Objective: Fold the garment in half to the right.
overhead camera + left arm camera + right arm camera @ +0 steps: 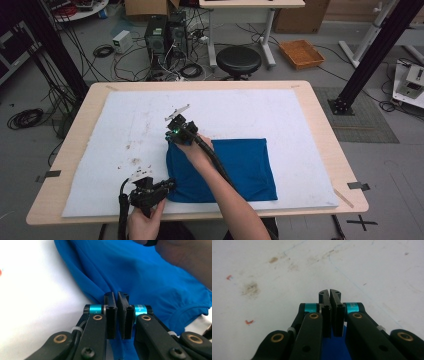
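The left claw (117, 295) is clamped on the near left corner of the blue cloth (240, 165). The right claw (329, 292) is pinched on its far left corner. If they pull too hard, a corner may slip out. The cloth is folded and lies on the white mat (310, 120), a bit wrinkly.

the gripper (329, 293) has its black jaws pressed together, pinching blue cloth (334, 346) that shows between and below them. beyond lies a white mat (372, 267) with brown stains (250, 288) and red marks (249, 322).
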`<state>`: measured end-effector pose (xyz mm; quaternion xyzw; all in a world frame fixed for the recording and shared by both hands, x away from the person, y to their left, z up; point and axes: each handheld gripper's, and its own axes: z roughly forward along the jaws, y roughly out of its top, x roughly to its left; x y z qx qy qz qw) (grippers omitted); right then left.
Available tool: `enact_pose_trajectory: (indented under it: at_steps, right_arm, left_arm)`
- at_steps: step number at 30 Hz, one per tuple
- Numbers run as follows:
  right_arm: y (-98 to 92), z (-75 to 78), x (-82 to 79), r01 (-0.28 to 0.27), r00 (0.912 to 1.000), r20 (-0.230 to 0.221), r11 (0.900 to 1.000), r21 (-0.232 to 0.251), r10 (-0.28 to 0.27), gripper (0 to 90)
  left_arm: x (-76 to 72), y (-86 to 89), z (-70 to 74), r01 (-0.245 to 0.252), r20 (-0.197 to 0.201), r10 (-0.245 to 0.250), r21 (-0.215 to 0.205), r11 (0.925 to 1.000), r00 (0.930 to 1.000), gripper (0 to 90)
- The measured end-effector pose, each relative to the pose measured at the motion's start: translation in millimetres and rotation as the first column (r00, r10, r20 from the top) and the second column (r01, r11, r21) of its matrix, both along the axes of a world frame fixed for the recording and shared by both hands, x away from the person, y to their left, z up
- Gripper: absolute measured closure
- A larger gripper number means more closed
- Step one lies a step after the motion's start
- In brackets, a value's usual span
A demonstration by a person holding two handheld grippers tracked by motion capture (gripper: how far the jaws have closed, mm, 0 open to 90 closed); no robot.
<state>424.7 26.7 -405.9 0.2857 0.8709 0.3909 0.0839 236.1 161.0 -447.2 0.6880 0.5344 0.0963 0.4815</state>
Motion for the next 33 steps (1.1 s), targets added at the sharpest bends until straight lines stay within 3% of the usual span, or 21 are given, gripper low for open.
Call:
enact_pose_trajectory:
  at_steps: [4,6,11,18,26,29,33]
  right_arm:
    - [-27.6,18.0,0.5,0.005,1.0000,-0.008,0.993,0.115,-0.004,88.4]
    - [-44.3,26.3,0.5,0.011,0.9998,-0.019,0.987,0.160,-0.008,88.4]
    - [-88.9,40.8,-0.2,0.027,0.9995,-0.024,0.972,0.232,-0.022,88.5]
    - [-157.1,50.6,0.5,0.052,0.9985,-0.029,0.971,0.234,-0.047,88.5]
    - [-234.8,41.8,0.7,0.103,0.9944,-0.047,0.963,0.249,-0.094,88.3]
    - [-256.9,36.0,0.7,0.124,0.9920,-0.048,0.968,0.219,-0.116,88.3]
    - [-276.3,25.1,0.9,0.167,0.9859,-0.038,0.973,0.157,-0.163,88.2]
  left_arm:
    - [-6.6,-9.9,14.7,0.040,0.063,-0.042,0.035,0.9986,0.9971,85.8]
    - [-9.7,-20.8,24.4,0.070,0.102,-0.078,0.080,0.9943,0.9917,85.8]
    - [-7.9,-50.9,42.2,0.152,0.122,-0.163,0.089,0.9843,0.9791,85.9]
    - [3.9,-109.1,47.9,0.260,0.113,-0.263,0.042,0.9647,0.9582,85.8]
    - [18.5,-182.6,40.0,0.346,0.096,-0.347,0.025,0.9377,0.9328,85.8]
    - [24.1,-206.8,32.1,0.369,0.072,-0.369,0.014,0.9295,0.9268,85.8]
    - [30.8,-229.1,23.0,0.371,0.047,-0.371,0.016,0.9285,0.9273,85.7]
